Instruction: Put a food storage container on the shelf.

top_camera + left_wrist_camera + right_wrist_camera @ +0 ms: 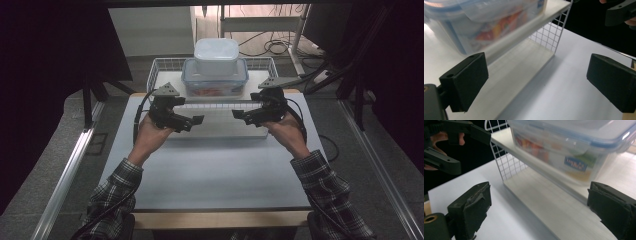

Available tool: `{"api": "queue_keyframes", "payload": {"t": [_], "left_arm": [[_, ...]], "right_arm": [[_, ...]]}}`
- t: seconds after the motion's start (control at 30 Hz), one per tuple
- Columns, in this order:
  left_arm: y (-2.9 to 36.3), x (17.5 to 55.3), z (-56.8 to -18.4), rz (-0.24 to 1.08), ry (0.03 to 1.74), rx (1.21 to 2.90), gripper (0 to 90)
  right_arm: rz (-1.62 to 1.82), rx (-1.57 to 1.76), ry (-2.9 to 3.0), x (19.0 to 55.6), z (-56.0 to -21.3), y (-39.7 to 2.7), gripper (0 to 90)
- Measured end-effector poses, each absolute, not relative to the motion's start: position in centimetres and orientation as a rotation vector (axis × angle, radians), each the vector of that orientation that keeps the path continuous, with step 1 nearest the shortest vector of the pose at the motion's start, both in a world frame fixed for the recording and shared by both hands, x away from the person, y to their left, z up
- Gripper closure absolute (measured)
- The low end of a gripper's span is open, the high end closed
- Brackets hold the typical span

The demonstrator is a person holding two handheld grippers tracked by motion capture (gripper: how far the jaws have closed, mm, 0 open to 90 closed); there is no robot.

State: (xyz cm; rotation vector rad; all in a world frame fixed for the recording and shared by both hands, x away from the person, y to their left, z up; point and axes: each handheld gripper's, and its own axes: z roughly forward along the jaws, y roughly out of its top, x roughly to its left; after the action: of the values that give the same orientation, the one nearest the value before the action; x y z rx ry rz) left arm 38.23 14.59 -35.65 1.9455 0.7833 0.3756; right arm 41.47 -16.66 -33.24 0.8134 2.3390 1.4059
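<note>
Left claw (pixel 197 119) and right claw (pixel 238 114) both released, tips facing inward before white wire shelf (pixel 159 67), forearms angled inward.

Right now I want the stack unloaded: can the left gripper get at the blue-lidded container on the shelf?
Probably yes: the left gripper is open, and nothing lies between it and the blue-lidded container.

Wire basket (pixel 161 67) with stacked containers (pixel 215 72) blocks ahead; near table (pixel 210 170) free
</note>
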Motion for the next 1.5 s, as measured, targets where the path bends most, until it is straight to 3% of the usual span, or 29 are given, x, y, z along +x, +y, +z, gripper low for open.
{"api": "queue_keyframes", "payload": {"t": [1.5], "left_arm": [[14.8,32.8,-43.8,0.397,0.803,1.958,3.2]], "right_arm": [[1.342,0.783,2.377,36.4,-40.7,-17.9,1.5]]}}
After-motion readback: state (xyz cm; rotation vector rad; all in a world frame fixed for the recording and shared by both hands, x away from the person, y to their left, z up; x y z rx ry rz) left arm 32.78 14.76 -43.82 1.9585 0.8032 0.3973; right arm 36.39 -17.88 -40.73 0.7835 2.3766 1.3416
